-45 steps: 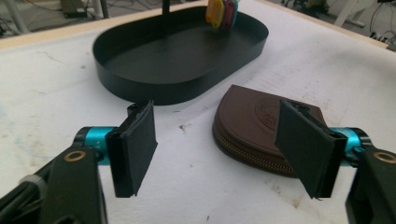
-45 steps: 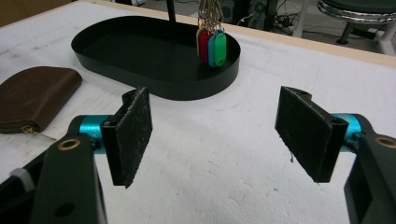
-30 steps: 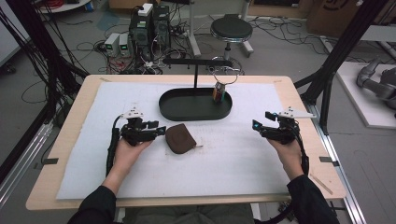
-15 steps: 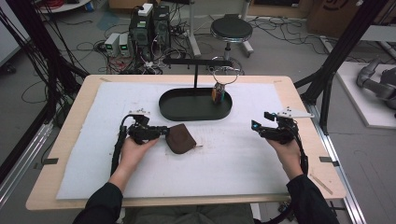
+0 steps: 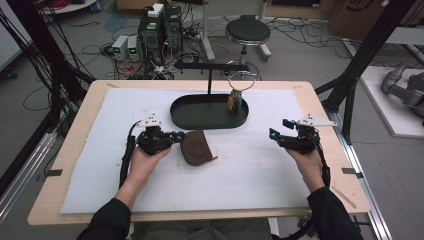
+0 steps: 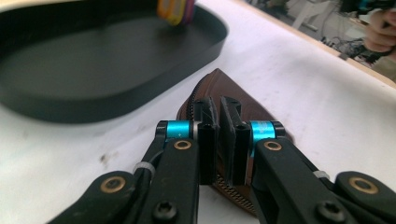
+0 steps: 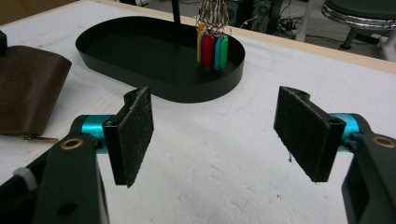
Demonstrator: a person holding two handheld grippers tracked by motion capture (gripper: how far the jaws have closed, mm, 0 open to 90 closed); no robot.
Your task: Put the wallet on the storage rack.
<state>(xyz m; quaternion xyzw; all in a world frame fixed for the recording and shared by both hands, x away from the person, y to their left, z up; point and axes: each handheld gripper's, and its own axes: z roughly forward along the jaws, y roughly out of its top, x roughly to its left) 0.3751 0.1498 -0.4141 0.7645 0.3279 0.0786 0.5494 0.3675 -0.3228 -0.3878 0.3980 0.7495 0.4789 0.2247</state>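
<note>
While the left gripper (image 5: 176, 136) sits at the left of the white mat (image 5: 250, 170), its jaws have just been closing and now pinch the near edge of the brown leather zip pouch (image 5: 196, 147). In the left gripper view the pads (image 6: 208, 122) stand almost together with the pouch's zipped rim clamped between them. The pouch lies flat on the mat directly ahead of those jaws, touching them, its zipper pull trailing off the far side.

Beyond the left gripper and slightly to its right sits the black oval tray (image 5: 200, 120), close to the pouch; whether they touch, can't tell. A black T-shaped stand (image 5: 210, 70) rises from the tray's back. A ring of coloured key tags (image 5: 235, 102) hangs over the tray's right end, tags dangling down into the tray.

Right gripper (image 5: 276, 135) is well apart from the pouch, on the right side of the mat, held in the person's right hand (image 5: 305, 160). Jaws spread wide, nothing between the pads (image 7: 135, 135), bare mat under them. From this gripper the tray is ahead and to its left, the key tags straight ahead, the pouch far off to its left.
</note>
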